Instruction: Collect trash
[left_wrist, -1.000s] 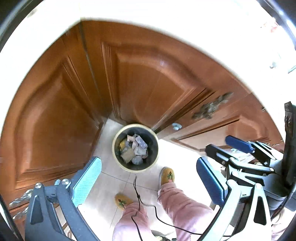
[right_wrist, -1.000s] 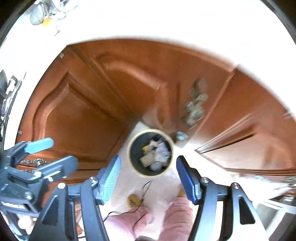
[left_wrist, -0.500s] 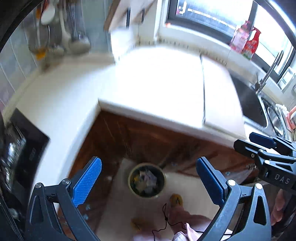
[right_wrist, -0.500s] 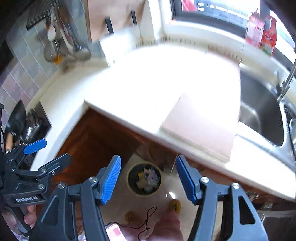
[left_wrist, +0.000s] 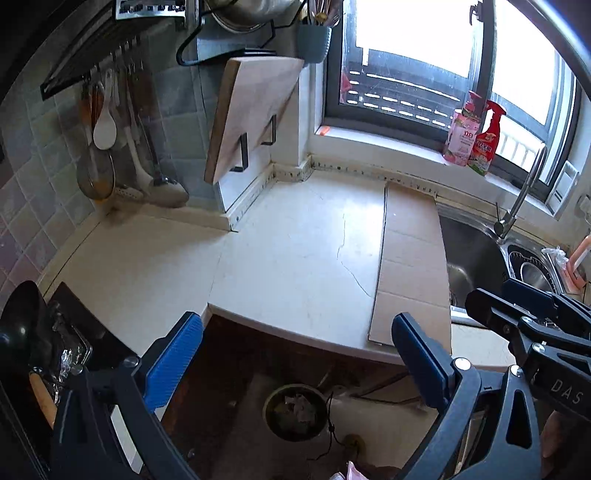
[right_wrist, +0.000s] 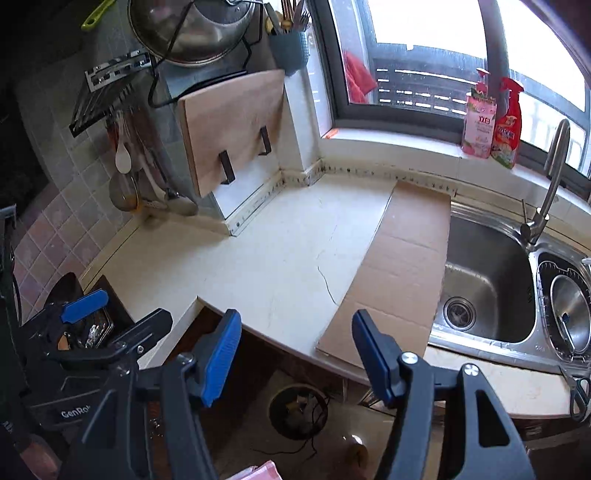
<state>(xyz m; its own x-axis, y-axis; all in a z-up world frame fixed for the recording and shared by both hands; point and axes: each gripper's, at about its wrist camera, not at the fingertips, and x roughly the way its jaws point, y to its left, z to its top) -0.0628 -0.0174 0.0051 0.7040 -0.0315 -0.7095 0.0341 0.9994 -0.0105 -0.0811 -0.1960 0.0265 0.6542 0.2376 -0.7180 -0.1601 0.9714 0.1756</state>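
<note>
A round trash bin (left_wrist: 294, 411) with crumpled paper inside stands on the floor below the counter edge; it also shows in the right wrist view (right_wrist: 297, 410). My left gripper (left_wrist: 295, 362) is open and empty, held high above the bin at counter height. My right gripper (right_wrist: 297, 356) is open and empty too, beside the left one. A flat sheet of cardboard (left_wrist: 412, 269) lies on the white countertop (left_wrist: 295, 251) next to the sink; it also shows in the right wrist view (right_wrist: 402, 273).
A steel sink (right_wrist: 484, 280) with a tall faucet (right_wrist: 546, 188) is at the right. Two cleaner bottles (right_wrist: 495, 122) stand on the window sill. A wooden cutting board (right_wrist: 236, 129) and hanging utensils (right_wrist: 129, 173) are on the back wall. A stove (left_wrist: 55, 343) is at the left.
Both grippers have risen from low over the bin and cabinet doors to counter height and tilted up. The countertop, sink and window have come into view. Both stay open.
</note>
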